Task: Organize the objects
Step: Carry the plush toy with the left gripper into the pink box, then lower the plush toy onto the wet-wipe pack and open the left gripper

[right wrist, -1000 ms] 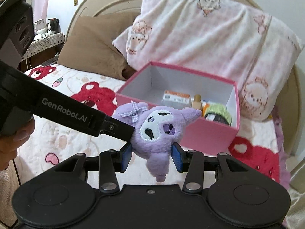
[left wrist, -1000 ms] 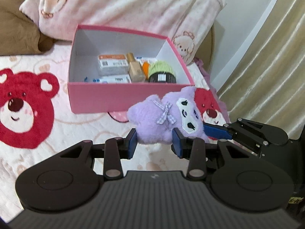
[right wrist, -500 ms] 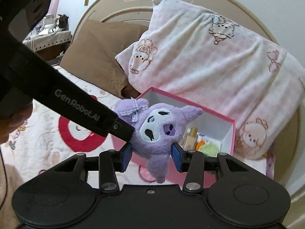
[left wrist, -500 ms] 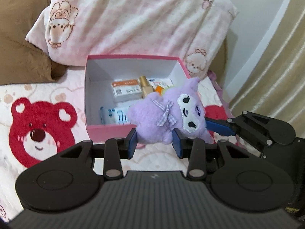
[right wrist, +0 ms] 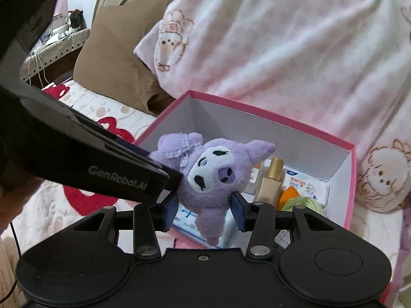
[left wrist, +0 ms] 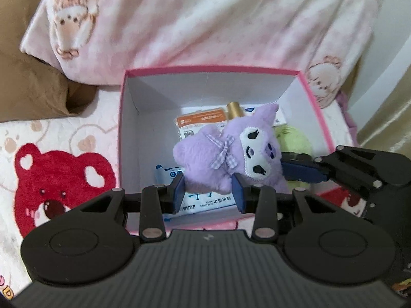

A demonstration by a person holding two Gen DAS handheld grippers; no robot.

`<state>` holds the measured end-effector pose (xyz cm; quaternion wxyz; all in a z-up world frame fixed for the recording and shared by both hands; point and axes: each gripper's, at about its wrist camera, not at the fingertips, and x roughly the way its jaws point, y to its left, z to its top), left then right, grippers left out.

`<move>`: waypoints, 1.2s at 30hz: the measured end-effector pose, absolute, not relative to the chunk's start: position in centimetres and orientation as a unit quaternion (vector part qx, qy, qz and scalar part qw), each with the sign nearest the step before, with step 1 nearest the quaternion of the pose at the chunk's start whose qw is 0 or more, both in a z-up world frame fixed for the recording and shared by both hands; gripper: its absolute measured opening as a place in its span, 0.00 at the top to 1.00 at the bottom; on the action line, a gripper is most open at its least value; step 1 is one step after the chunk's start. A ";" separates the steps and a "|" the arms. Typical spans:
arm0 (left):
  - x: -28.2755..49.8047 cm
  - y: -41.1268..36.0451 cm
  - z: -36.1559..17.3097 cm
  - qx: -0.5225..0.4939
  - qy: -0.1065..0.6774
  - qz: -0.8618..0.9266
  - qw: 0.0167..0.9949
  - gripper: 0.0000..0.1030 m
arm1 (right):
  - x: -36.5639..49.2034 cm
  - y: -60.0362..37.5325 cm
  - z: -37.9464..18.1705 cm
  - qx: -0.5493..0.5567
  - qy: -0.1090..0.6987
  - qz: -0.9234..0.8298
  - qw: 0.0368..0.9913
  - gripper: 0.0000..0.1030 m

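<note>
A purple plush toy (left wrist: 226, 154) with a white face and a checked bow hangs over the open pink box (left wrist: 123, 133). Both grippers hold it. My left gripper (left wrist: 209, 192) is shut on its lower body; the right one's blue finger reaches in from the right. In the right wrist view the plush toy (right wrist: 213, 177) sits between the blue pads of my right gripper (right wrist: 204, 210), which is shut on it, and the left gripper's black arm (right wrist: 108, 172) comes in from the left. The pink box (right wrist: 349, 187) lies just behind.
The box holds an orange-labelled packet (left wrist: 200, 123), a gold-capped bottle (right wrist: 269, 182), a wipes pack (left wrist: 205, 202) and a green round thing (left wrist: 295, 138). A pink pillow (left wrist: 205, 20) leans behind it, a brown pillow (left wrist: 30, 84) to the left. A red bear print (left wrist: 56, 182) marks the bedspread.
Both grippers carried the plush toy forward from in front of the box to above its inside. The box and pillow now loom larger and the view looks down into the box.
</note>
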<state>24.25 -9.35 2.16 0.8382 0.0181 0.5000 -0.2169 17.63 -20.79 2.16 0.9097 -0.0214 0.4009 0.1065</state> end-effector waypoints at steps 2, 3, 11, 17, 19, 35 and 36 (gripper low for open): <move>25.3 -9.6 0.8 0.011 0.512 -0.216 0.831 0.64 | 18.4 -21.7 1.2 -0.007 0.402 0.112 0.909 0.53; 25.8 -9.8 0.3 0.009 0.517 -0.218 0.828 0.64 | 18.7 -22.1 0.6 0.003 0.405 0.111 0.908 0.53; 28.0 -9.9 -3.3 -0.016 0.549 -0.226 0.805 0.63 | 20.6 -23.8 -2.8 0.054 0.433 0.105 0.893 0.55; 28.4 -10.3 -4.6 -0.015 0.558 -0.229 0.798 0.63 | 21.2 -24.5 -4.4 0.076 0.462 0.099 0.878 0.56; 28.6 -10.3 -4.9 -0.014 0.560 -0.229 0.796 0.63 | 21.4 -24.5 -4.7 0.075 0.466 0.098 0.876 0.56; 28.9 -9.0 -4.0 -0.007 0.524 -0.224 0.821 0.65 | 22.0 -23.9 -5.6 0.093 0.491 0.083 0.862 0.57; 29.0 -9.0 -4.1 -0.011 0.522 -0.228 0.822 0.68 | 21.9 -23.9 -5.5 0.100 0.489 0.088 0.862 0.56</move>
